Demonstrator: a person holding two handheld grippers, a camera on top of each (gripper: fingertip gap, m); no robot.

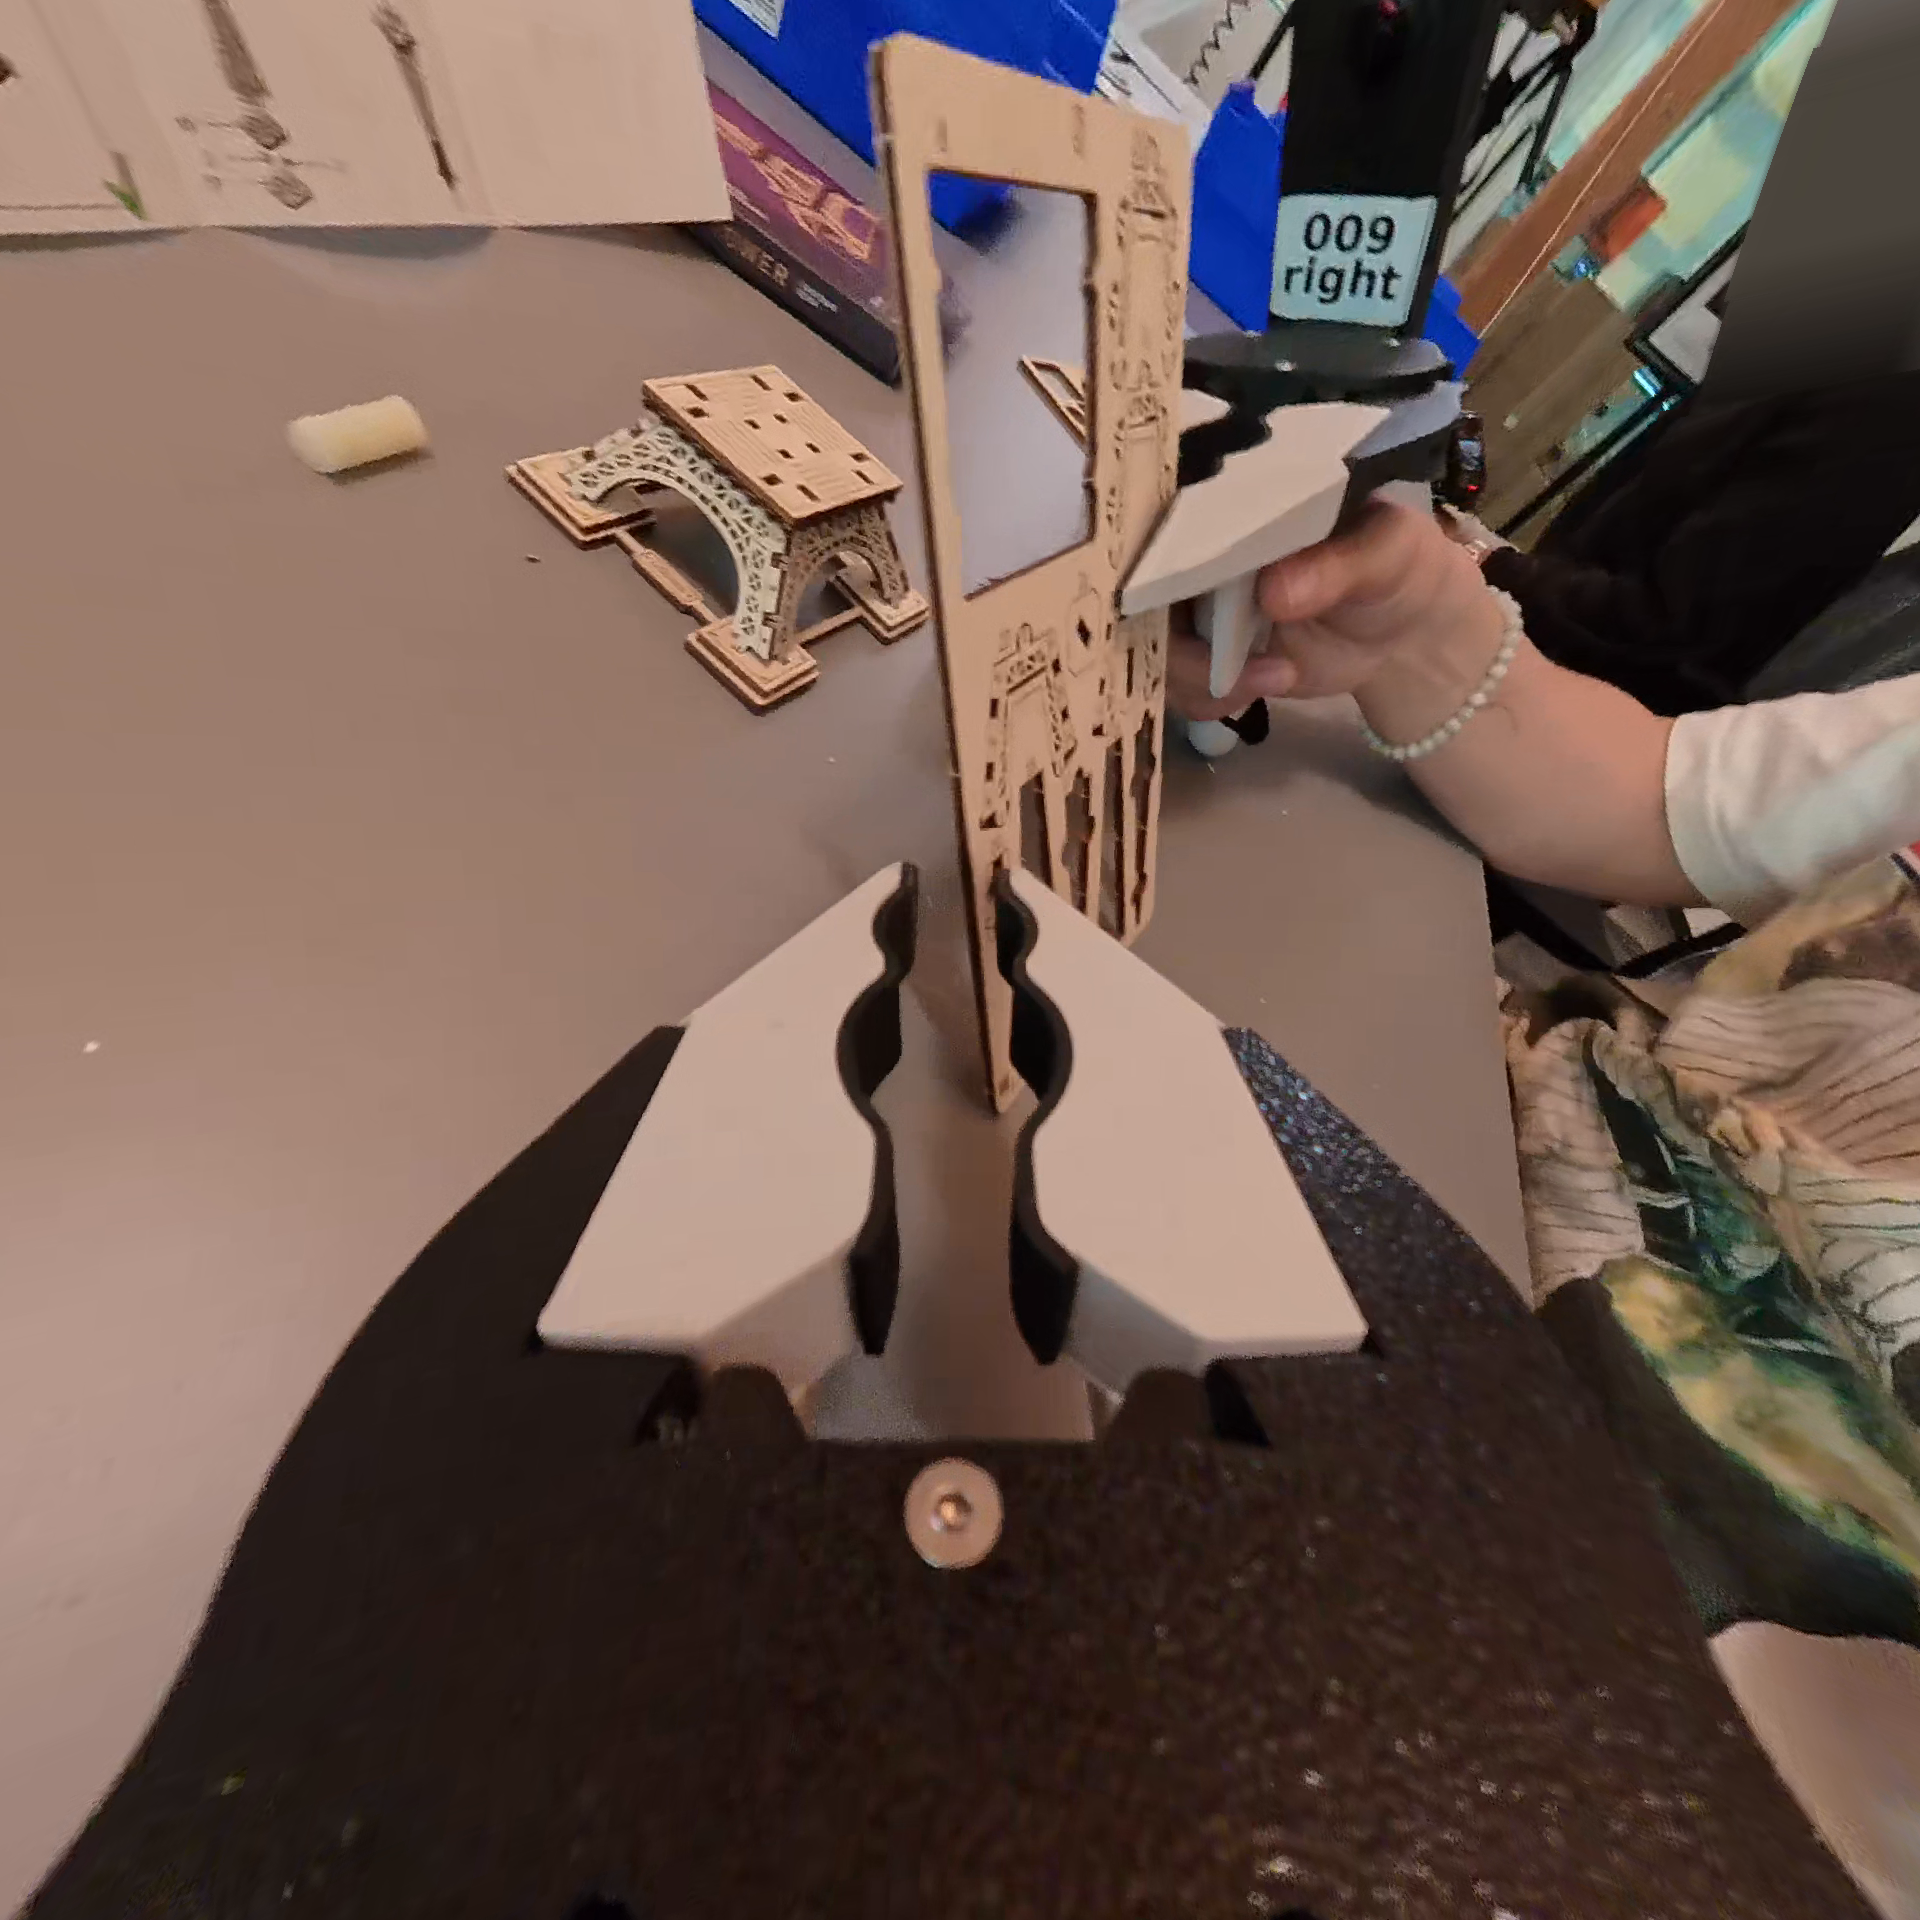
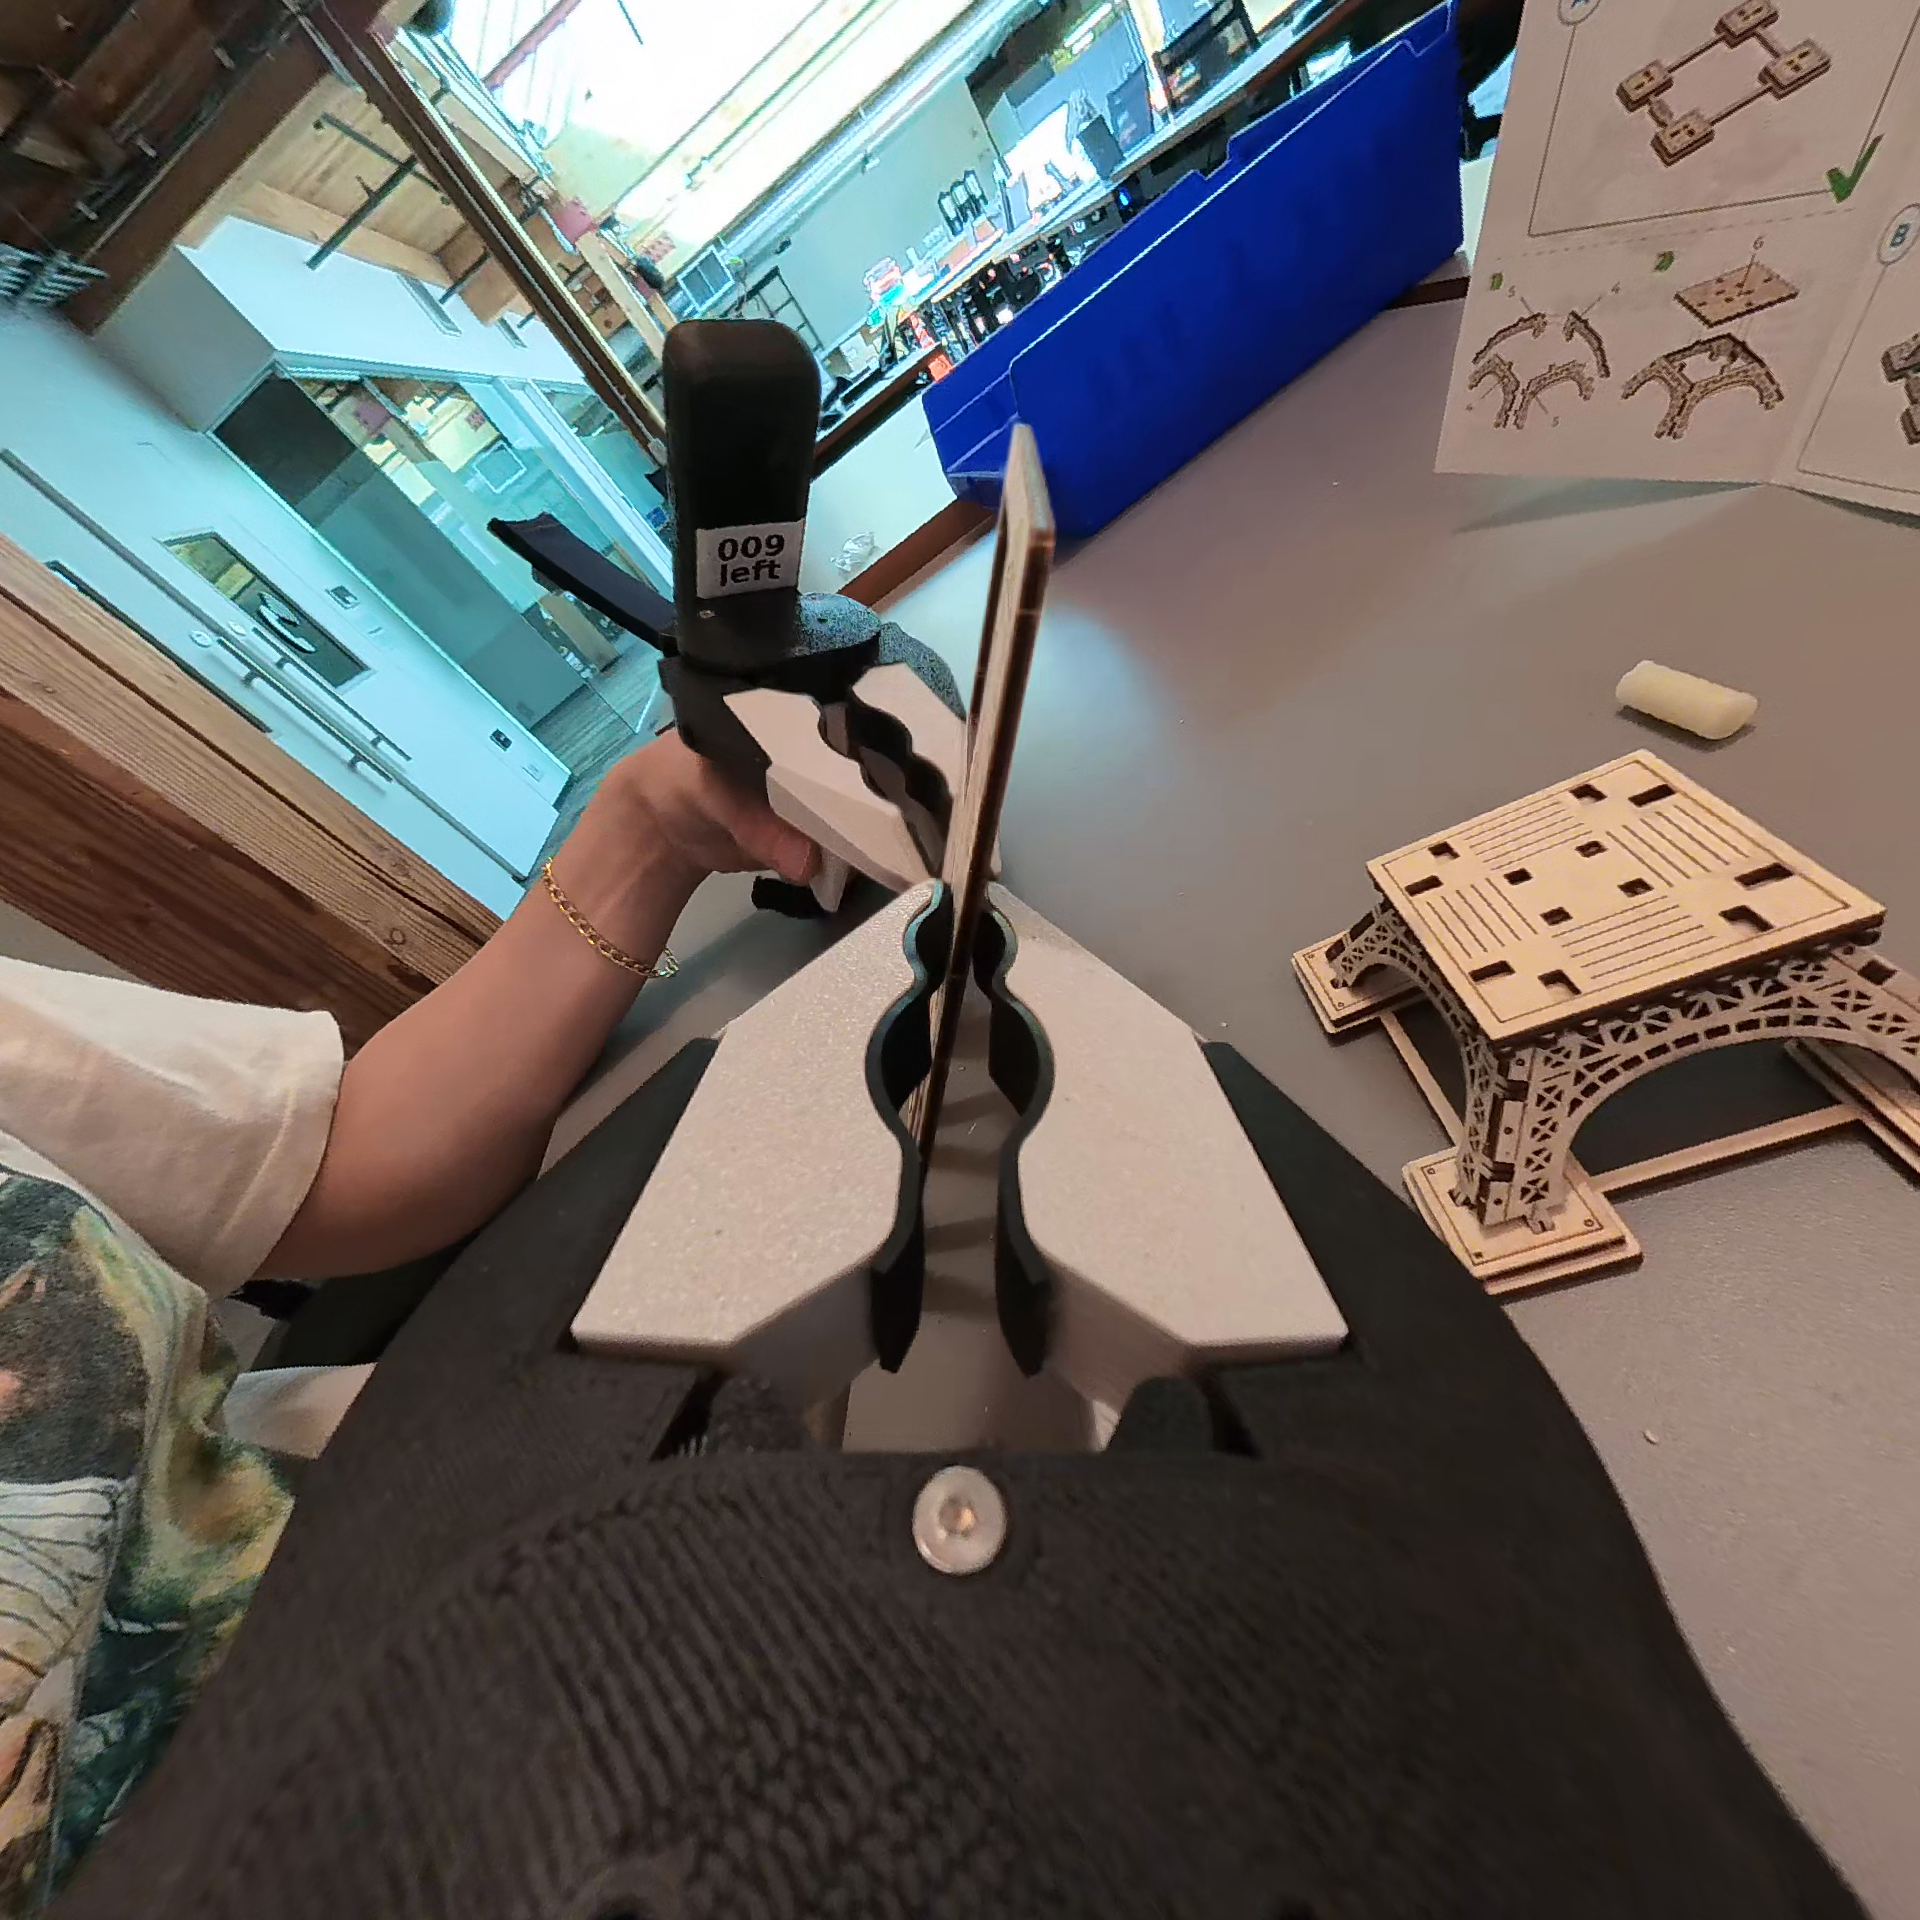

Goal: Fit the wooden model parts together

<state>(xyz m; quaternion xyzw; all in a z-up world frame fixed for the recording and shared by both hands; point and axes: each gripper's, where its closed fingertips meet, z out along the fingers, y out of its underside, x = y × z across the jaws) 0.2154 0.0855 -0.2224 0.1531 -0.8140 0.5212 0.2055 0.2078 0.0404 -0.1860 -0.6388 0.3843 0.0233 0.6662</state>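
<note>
Fingers of the left gripper (image 1: 956, 883) pinch the lower end of the wooden parts sheet (image 1: 1029, 499), holding it upright above the desk (image 1: 364, 831). The right gripper (image 2: 961, 914), level and reaching in from the side, clamps the sheet's edge. The assembled tower base (image 1: 727, 509) stands apart on the desk.

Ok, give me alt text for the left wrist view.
A wooden sheet of laser-cut parts stands upright between the left gripper near its bottom and the right gripper at its side edge. Behind it, a tower base and foam piece sit on a grey table.
</note>
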